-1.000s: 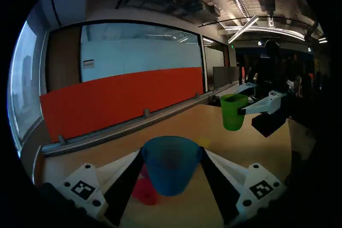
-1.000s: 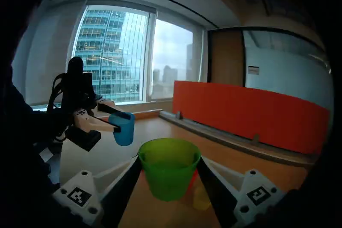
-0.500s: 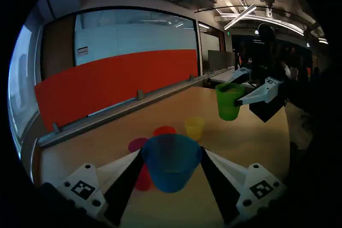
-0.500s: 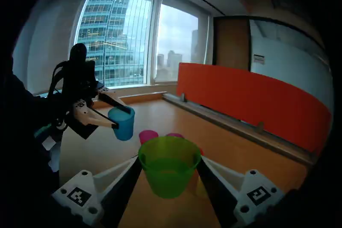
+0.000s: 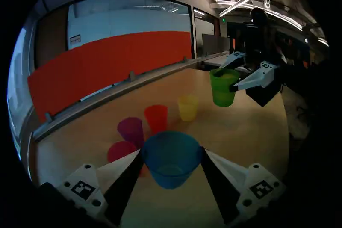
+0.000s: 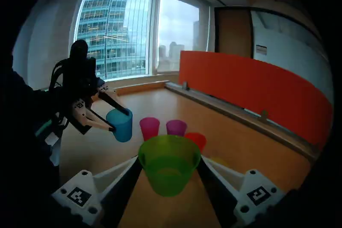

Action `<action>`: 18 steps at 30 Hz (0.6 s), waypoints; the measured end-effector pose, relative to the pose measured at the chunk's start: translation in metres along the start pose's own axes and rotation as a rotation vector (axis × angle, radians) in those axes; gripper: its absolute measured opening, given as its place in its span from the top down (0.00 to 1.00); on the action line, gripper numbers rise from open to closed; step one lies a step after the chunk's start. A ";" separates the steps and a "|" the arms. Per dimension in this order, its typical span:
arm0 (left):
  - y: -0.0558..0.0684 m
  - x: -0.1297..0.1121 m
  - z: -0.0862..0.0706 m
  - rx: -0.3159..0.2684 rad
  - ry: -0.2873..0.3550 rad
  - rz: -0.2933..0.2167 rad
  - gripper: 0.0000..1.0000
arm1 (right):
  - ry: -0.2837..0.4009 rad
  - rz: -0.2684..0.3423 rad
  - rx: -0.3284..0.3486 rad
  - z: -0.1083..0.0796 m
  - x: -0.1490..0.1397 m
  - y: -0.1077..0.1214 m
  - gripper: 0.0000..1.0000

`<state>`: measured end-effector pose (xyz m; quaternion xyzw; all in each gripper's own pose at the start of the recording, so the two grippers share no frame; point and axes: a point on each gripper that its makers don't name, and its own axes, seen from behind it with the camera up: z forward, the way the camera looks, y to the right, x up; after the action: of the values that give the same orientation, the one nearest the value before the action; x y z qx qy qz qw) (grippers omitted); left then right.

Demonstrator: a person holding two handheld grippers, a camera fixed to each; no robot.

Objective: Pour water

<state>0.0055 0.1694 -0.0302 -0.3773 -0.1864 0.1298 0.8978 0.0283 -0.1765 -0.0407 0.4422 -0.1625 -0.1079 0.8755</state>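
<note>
Change: both gripper views have tipped down toward the desk (image 5: 243, 138), bringing the standing cups into fuller sight.
Left gripper (image 5: 171, 166): clamped on the upright blue cup (image 5: 171, 151), above the desk.
Right gripper (image 6: 169, 174): clamped on the upright green cup (image 6: 169, 157), above the desk.
Mid-desk row: pink cup (image 5: 121, 151), purple cup (image 5: 131, 129), red cup (image 5: 156, 117), yellow cup (image 5: 187, 107).

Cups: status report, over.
Left gripper shut on blue cup, right gripper shut on green cup. Both upright, apart, no pour yet. Yellow cup, orange cup, purple cup, pink cup on table, apart from held cups.
</note>
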 end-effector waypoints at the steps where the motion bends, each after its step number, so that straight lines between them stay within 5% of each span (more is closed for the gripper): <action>1: 0.000 -0.004 0.001 -0.002 -0.012 0.003 0.09 | -0.008 0.000 0.001 0.001 -0.003 0.000 0.09; 18: -0.009 -0.051 0.019 -0.021 -0.138 -0.019 0.10 | -0.116 0.002 0.022 0.015 -0.044 -0.001 0.09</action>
<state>-0.0482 0.1559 -0.0230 -0.3749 -0.2529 0.1451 0.8800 -0.0183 -0.1736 -0.0410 0.4446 -0.2144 -0.1307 0.8598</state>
